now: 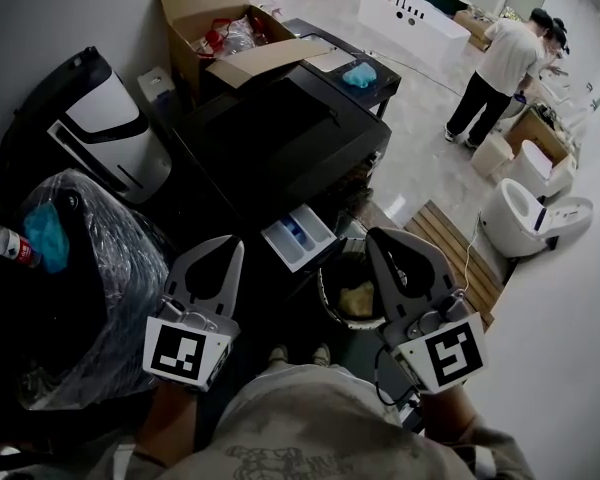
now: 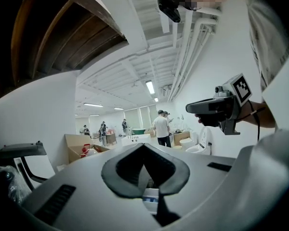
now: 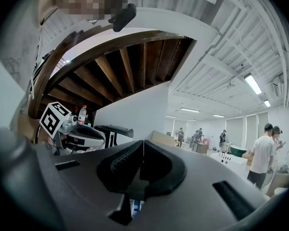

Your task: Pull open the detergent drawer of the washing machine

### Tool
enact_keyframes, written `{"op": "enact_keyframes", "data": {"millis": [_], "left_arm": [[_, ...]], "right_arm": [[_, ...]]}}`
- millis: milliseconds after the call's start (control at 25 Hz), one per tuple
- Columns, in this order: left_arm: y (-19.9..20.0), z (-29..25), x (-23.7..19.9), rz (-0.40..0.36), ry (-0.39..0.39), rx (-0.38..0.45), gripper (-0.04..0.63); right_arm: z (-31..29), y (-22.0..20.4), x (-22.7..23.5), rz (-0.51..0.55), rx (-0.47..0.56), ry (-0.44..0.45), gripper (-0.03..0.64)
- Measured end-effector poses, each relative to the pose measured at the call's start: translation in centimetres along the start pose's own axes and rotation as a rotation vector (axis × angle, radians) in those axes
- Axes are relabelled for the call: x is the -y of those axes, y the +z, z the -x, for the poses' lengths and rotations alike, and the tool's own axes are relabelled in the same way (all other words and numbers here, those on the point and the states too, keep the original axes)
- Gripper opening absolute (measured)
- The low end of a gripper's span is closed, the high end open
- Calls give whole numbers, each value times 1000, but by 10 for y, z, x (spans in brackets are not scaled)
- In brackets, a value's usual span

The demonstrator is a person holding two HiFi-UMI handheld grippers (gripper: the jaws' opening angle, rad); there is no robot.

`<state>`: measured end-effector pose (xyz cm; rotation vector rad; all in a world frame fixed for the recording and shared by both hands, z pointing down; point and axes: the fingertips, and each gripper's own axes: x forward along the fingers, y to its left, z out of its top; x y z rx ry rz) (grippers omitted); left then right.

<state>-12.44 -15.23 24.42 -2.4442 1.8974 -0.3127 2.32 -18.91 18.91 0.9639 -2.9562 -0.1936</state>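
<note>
In the head view, the white plastic detergent drawer (image 1: pixel 298 236) with its blue insert stands pulled out of the dark, box-shaped washing machine (image 1: pixel 280 138), between the tips of the left gripper (image 1: pixel 234 242) and the right gripper (image 1: pixel 376 234). The left gripper view shows its grey jaws pressed together on nothing, with the drawer visible below them. The right gripper view likewise shows jaws closed and empty.

This is a big room with white walls (image 1: pixel 40 8) and a shiny pale floor (image 1: pixel 420 118). Long lights (image 3: pixel 253 83) glow on the ceiling. Brown wooden stairs (image 3: pixel 130 66) go overhead. A white bathtub (image 1: pixel 410 13), white toilets (image 1: pixel 515 218) and a cardboard box (image 1: pixel 190 3) stand on the floor.
</note>
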Motion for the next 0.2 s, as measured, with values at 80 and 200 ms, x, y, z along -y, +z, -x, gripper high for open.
{"op": "enact_keyframes", "data": {"millis": [80, 200], "left_arm": [[1, 0, 0, -9, 1, 3, 15], [2, 0, 2, -6, 4, 4, 15]], "right_arm": [[0, 0, -1, 12, 1, -2, 34], [1, -1, -1, 21, 0, 1, 34]]}}
